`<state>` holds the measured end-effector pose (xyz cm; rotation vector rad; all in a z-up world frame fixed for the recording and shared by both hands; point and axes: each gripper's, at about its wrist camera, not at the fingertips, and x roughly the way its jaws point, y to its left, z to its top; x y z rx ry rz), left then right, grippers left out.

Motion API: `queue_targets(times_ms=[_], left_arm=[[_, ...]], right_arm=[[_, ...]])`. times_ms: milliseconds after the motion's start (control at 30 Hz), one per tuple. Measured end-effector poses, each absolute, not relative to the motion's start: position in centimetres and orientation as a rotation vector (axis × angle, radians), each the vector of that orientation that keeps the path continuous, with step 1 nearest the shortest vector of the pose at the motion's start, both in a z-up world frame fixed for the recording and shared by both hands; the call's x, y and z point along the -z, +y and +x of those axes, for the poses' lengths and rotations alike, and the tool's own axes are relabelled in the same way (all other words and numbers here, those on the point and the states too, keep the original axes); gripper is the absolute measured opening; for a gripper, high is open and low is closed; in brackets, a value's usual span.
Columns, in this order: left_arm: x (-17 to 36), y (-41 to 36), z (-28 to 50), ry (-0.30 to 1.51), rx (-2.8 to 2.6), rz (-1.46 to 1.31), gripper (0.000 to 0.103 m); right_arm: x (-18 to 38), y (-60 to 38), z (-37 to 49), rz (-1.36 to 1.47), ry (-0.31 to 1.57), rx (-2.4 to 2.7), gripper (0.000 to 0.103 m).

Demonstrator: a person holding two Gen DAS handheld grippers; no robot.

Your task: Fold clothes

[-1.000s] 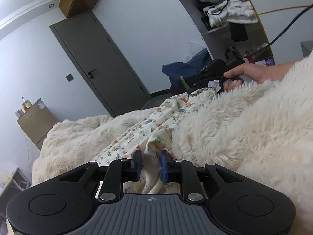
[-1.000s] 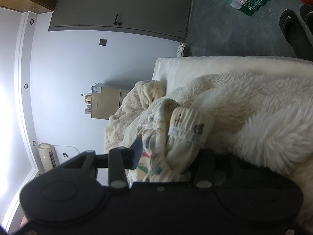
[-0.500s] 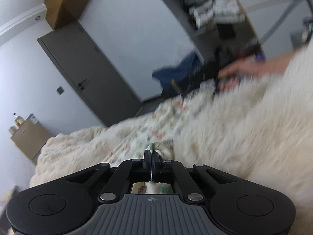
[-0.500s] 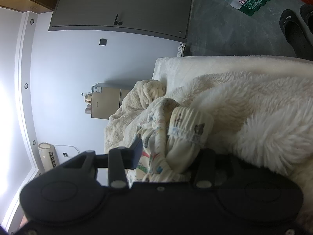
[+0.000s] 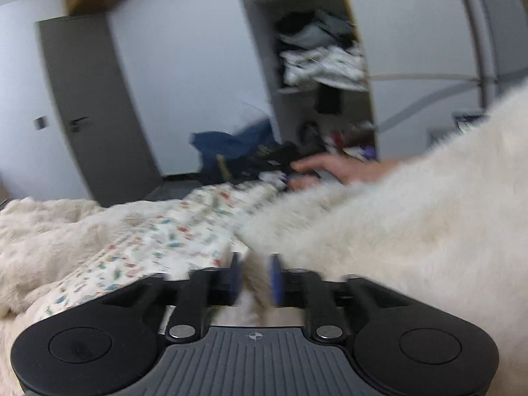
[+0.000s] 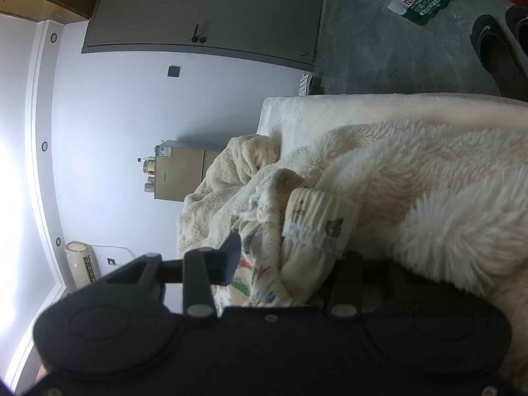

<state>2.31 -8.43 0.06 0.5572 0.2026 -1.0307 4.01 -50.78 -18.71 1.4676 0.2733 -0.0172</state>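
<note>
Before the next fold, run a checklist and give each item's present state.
1. Is the left gripper open: ok, its pads stand apart.
2. Fabric between its pads: cannot tell, the view is blurred.
3. The printed garment lying flat: not ok, it is bunched at the right gripper.
4. The right gripper's hold on the ribbed cuff: cannot tell, one finger is hidden.
5. Garment supported by the fluffy blanket: ok.
</note>
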Motion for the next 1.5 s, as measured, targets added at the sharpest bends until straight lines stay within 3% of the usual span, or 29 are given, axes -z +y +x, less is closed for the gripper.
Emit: queue_targets(times_ms=[67, 167, 200, 233, 267, 333, 400, 467, 500, 700, 933, 1033, 1233, 1500], left_arm=[[0.5, -9.5, 1.4, 0.148, 0.967, 0.649, 0.052], [1.9, -11.8, 0.7, 0.102, 0.913, 0.761, 0.049], [2.1, -12.0, 0.7, 0.087, 0.903, 0.763, 0.038], [2.1, -12.2, 1.0, 0.088, 0.897, 0.741, 0.019], [2.1, -12.5, 1.4, 0.09, 0.892, 0.72, 0.01], [2.2, -12.6, 1.7, 0.09, 0.885, 0.692, 0.008], [2.1, -12.6, 1.8, 0.092, 0.894, 0.655, 0.007], [1.8, -12.1, 1.8, 0.104, 0.902, 0.608, 0.006], [1.5, -11.8, 2.0, 0.115, 0.906, 0.57, 0.006], [-1.4, -10.1, 4.4, 0.189, 0.899, 0.365, 0.006], [-2.5, -10.0, 5.5, 0.229, 0.881, 0.287, 0.006], [-2.8, -9.7, 5.7, 0.232, 0.88, 0.262, 0.006], [-3.1, -9.1, 5.9, 0.239, 0.881, 0.221, 0.005], [-2.5, -9.4, 5.6, 0.245, 0.9, 0.222, 0.005]], right_arm=[[18.8, -50.8, 4.0, 1.484, 0.27, 0.019, 0.042], [18.7, -51.0, 4.1, 1.522, 0.269, 0.038, 0.042], [18.6, -51.1, 4.1, 1.538, 0.271, 0.049, 0.042], [18.5, -51.1, 4.2, 1.554, 0.272, 0.059, 0.04], [18.4, -51.2, 4.3, 1.569, 0.273, 0.07, 0.029], [17.8, -51.1, 4.5, 1.573, 0.268, 0.096, 0.024], [16.7, -50.8, 4.9, 1.559, 0.25, 0.106, 0.027], [16.2, -50.4, 5.3, 1.544, 0.242, 0.125, 0.052], [16.2, -50.2, 5.4, 1.548, 0.247, 0.131, 0.056], [15.8, -50.4, 5.1, 1.58, 0.417, 0.173, 0.058], [13.5, -50.6, -1.0, 1.603, 0.497, 0.137, 0.074], [13.8, -49.7, -2.3, 1.642, 0.509, 0.086, 0.073], [15.5, -49.8, 0.8, 1.634, 0.458, 0.083, 0.055], [16.0, -50.3, 4.6, 1.682, 0.372, 0.125, 0.056]])
